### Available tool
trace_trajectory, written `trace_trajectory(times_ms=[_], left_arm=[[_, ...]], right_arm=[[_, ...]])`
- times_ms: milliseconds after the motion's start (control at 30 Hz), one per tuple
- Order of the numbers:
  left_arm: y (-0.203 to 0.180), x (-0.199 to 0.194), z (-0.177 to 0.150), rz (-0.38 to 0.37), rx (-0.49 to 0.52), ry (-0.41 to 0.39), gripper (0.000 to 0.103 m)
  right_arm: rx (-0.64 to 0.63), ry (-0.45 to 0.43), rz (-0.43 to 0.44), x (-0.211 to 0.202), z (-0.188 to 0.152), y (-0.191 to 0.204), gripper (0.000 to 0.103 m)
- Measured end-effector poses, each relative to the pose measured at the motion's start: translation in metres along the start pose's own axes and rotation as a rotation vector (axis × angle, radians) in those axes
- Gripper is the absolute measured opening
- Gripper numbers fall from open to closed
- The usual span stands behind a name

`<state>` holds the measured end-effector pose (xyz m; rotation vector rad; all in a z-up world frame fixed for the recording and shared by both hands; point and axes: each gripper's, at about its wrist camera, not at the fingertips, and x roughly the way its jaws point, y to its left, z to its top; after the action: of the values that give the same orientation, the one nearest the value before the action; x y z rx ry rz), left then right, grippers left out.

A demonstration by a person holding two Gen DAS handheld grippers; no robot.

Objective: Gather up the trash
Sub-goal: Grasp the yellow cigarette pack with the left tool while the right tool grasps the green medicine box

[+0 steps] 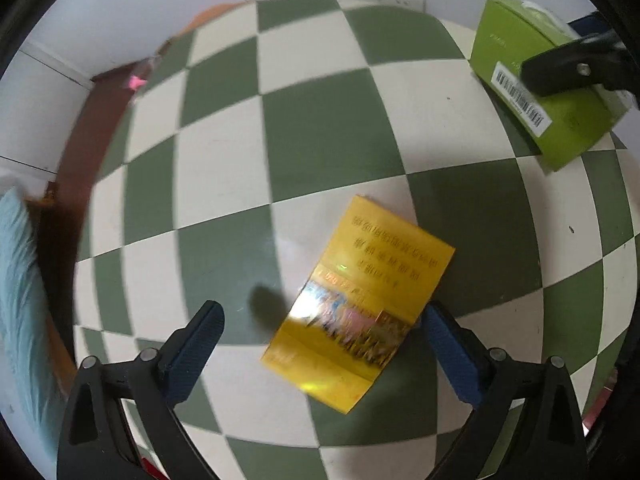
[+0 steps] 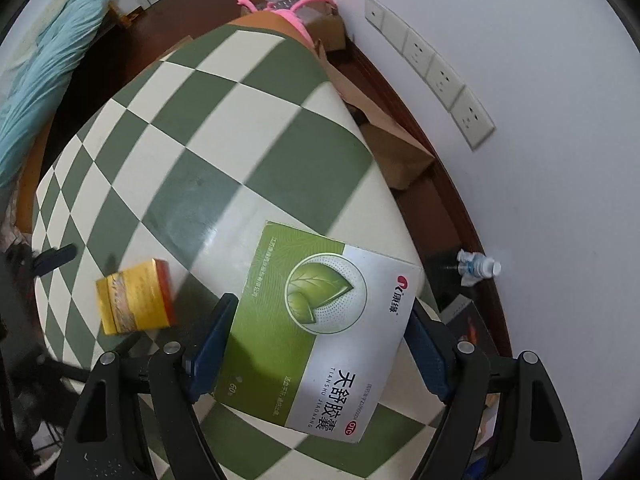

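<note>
Table [image 2: 224, 128]: round top under a green-and-cream checked cloth, standing close to a white wall.
Wall sockets [image 2: 436, 74]: a row of white plates on the wall, beyond the table's far right edge.
Green box [image 2: 320, 320]: flat green-and-white medicine carton with a leaf emblem, near the table's right edge; in the left wrist view it [image 1: 536, 92] sits at the far right.
Right gripper [image 2: 316, 344]: jaws spread around the green box, one blue pad at each long side (whether the pads press the card, I cannot tell).
Yellow box [image 1: 360, 300]: small glossy gold packet lying flat on the cloth, left of the green box and apart from it.
Left gripper [image 1: 320, 344]: jaws wide open; the yellow box lies between them, the right pad just beside its edge, the left pad well off.
Bottle [image 2: 478, 266]: small clear plastic one on the floor by the wall, right of the table.
</note>
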<state>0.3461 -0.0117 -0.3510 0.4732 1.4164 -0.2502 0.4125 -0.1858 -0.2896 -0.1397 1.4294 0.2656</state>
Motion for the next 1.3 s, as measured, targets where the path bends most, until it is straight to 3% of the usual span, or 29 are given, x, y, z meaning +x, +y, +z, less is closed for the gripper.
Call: trace_trajectory(times_ms=[33, 67, 100, 200, 267, 367, 433, 467, 567, 700, 800, 900, 1167, 1300], left_arm=[[0.003, -0.001, 0.003, -0.030, -0.019, -0.001, 0.087], [0.007, -0.002, 0.006, -0.084, -0.050, 0.002, 0.070], [0.009, -0.004, 0.006, -0.130, -0.077, 0.008, 0.063], [0.011, -0.007, 0.005, -0.094, -0.129, 0.014, 0.063], [0.018, -0.006, 0.000, -0.094, -0.228, 0.035, 0.063], [0.037, -0.003, -0.015, -0.108, -0.465, 0.092, 0.062], [0.048, -0.005, -0.026, -0.159, -0.599, 0.074, 0.062], [0.051, -0.006, -0.031, -0.149, -0.645, 0.076, 0.062], [0.046, -0.008, -0.030, -0.143, -0.642, 0.057, 0.064], [0.033, -0.006, -0.025, -0.115, -0.547, 0.081, 0.067], [0.029, -0.007, -0.019, -0.143, -0.540, 0.086, 0.069], [0.028, -0.005, -0.012, -0.126, -0.486, 0.091, 0.070], [0.020, -0.009, -0.011, -0.131, -0.485, 0.069, 0.069], [0.020, -0.017, -0.029, -0.097, -0.521, 0.052, 0.060]], right_arm=[[0.001, 0.003, 0.000, 0.000, -0.001, -0.003, 0.082], [0.005, 0.004, 0.000, 0.000, -0.002, -0.005, 0.082], [0.006, 0.005, -0.001, 0.002, -0.001, -0.005, 0.082], [0.000, 0.012, 0.008, 0.003, -0.002, -0.005, 0.082], [-0.016, 0.017, 0.013, 0.004, 0.000, 0.001, 0.082], [-0.041, 0.021, 0.021, 0.007, 0.000, 0.013, 0.082], [-0.059, 0.023, 0.021, 0.008, 0.000, 0.020, 0.082], [-0.072, 0.027, 0.020, 0.008, -0.001, 0.023, 0.082], [-0.089, 0.038, 0.014, 0.010, -0.002, 0.029, 0.082], [-0.086, 0.080, 0.006, 0.016, -0.002, 0.032, 0.085], [-0.073, 0.113, 0.023, 0.019, -0.004, 0.030, 0.085], [-0.051, 0.133, 0.037, 0.021, -0.006, 0.027, 0.086], [-0.016, 0.144, 0.066, 0.028, -0.007, 0.023, 0.087], [-0.005, 0.130, 0.073, 0.032, -0.009, 0.022, 0.087]])
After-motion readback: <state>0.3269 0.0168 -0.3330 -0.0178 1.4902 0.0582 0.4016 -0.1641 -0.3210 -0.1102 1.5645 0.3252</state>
